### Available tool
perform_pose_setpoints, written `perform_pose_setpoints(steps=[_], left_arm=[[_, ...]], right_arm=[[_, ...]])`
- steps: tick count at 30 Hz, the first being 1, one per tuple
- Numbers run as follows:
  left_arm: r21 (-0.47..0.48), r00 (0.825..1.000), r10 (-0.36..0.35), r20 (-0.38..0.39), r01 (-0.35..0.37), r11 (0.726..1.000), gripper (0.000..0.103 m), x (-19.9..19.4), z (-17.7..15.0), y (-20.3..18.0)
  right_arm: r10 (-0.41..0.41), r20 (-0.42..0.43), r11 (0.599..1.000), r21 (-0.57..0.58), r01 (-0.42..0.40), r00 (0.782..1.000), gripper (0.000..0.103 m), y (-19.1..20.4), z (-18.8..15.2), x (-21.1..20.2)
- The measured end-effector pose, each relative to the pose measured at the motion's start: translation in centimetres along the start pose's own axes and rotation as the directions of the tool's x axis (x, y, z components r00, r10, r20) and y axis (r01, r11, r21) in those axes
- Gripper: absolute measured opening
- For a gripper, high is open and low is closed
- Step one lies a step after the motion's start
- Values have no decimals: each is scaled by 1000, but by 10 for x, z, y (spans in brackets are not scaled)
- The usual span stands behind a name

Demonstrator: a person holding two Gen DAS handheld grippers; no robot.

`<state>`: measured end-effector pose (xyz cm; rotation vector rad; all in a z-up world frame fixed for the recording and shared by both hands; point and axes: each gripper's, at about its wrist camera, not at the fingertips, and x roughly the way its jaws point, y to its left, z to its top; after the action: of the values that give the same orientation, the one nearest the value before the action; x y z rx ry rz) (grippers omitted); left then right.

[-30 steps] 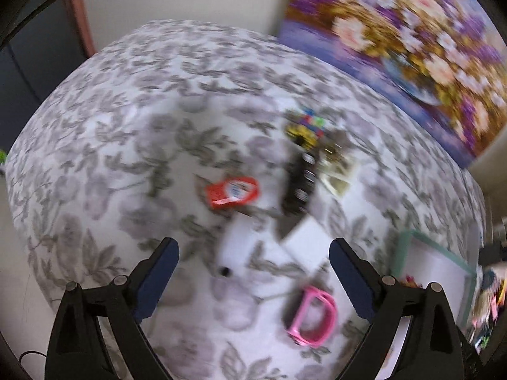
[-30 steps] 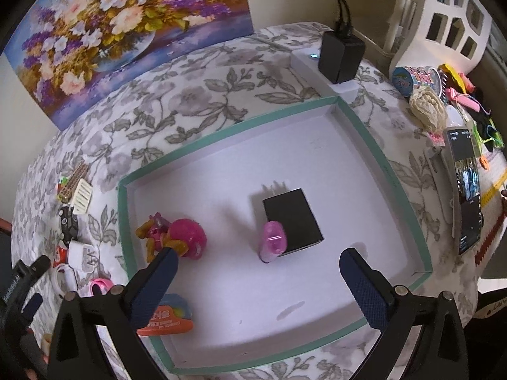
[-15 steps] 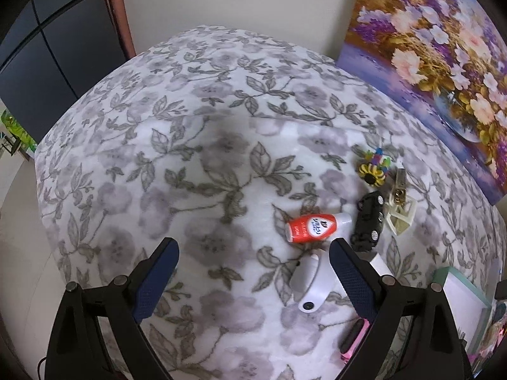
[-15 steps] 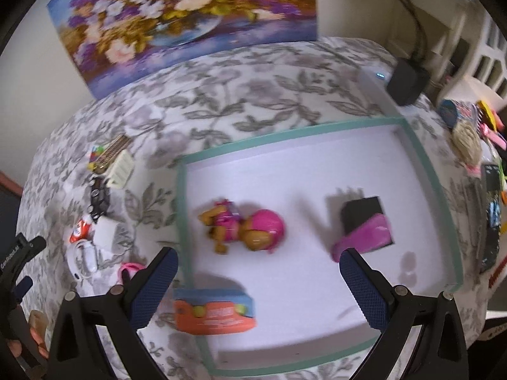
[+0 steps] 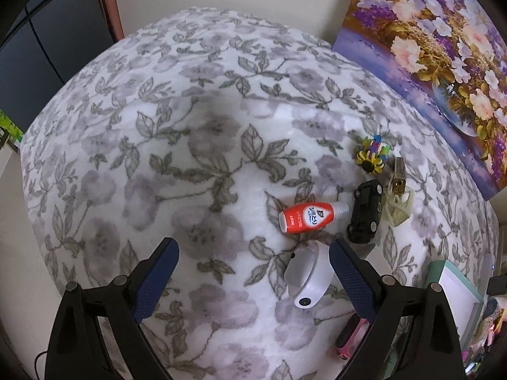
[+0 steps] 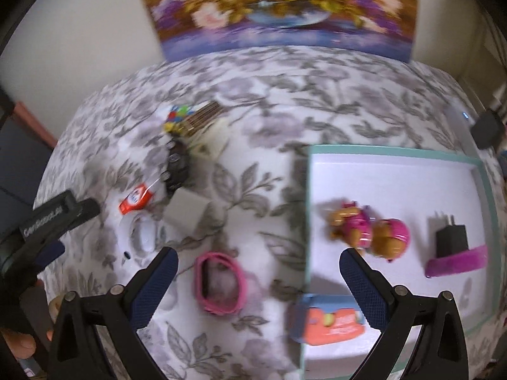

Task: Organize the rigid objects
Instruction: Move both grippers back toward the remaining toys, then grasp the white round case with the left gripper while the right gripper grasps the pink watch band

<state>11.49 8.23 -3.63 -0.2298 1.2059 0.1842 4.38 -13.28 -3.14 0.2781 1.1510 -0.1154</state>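
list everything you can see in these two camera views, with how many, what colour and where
bottle: 1, red and white, lying on the cloth
toy car: 1, black, right of the bottle
white gadget: 1, below the bottle
bracelet: 1, pink, on the cloth left of the tray
tray: 1, white with green rim, right side
toy pup: 1, pink, in the tray
charger: 1, black, in the tray
painting: 1, flowers, against the wall
left gripper: open, empty
right gripper: open, empty
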Motion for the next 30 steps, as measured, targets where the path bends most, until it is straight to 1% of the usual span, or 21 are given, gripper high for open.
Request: perform_pose_setpoints(steps=[3, 6, 9, 11, 14, 16, 18, 21, 23, 26, 27, 28, 29, 30], left_arm=[[0, 1000, -6, -22, 6, 1000, 96, 4, -1, 0], [13, 999, -7, -52, 8, 1000, 96, 10, -4, -3], [24, 997, -16, -71, 18, 1000, 96, 14, -6, -7], [35, 997, -8, -78, 11, 999, 96, 17, -7, -10], [58, 997, 1, -82, 4, 998, 96, 19, -9, -14], [67, 996, -8, -85, 14, 998, 96, 20, -11, -17], [76, 996, -18, -88, 24, 997, 96, 22, -12, -20], [84, 995, -27, -93, 34, 996, 96, 25, -14, -24], [93, 995, -32, -98, 41, 995, 94, 28, -15, -26], [114, 994, -28, -102, 39, 993, 88, 33, -17, -32], [120, 994, -30, -107, 43, 992, 85, 36, -18, -33], [124, 993, -33, -113, 47, 991, 80, 38, -18, -34], [127, 992, -36, -123, 52, 990, 78, 41, -19, -36], [130, 991, -39, -130, 56, 990, 72, 44, -20, -37]], right_arm=[[11, -12, 999, -32, -11, 1000, 103, 13, -4, 6], [30, -35, 999, -29, -31, 999, 103, 16, -7, 12], [30, -45, 999, -39, -32, 999, 103, 17, -10, 16], [33, -53, 998, -42, -35, 998, 101, 19, -12, 20], [51, -74, 998, -40, -54, 996, 95, 20, -14, 26], [58, -84, 997, -48, -62, 995, 88, 22, -15, 30], [59, -96, 996, -54, -64, 994, 86, 23, -16, 35], [57, -115, 996, -62, -64, 992, 85, 24, -18, 40], [46, -124, 996, -74, -55, 991, 85, 25, -18, 44], [31, -134, 996, -83, -43, 990, 85, 26, -18, 49], [23, -139, 995, -89, -36, 990, 85, 26, -18, 51], [13, -142, 995, -95, -27, 990, 85, 26, -19, 53], [9, -148, 995, -100, -24, 989, 85, 27, -18, 55], [0, -150, 994, -106, -16, 989, 85, 29, -19, 57]])
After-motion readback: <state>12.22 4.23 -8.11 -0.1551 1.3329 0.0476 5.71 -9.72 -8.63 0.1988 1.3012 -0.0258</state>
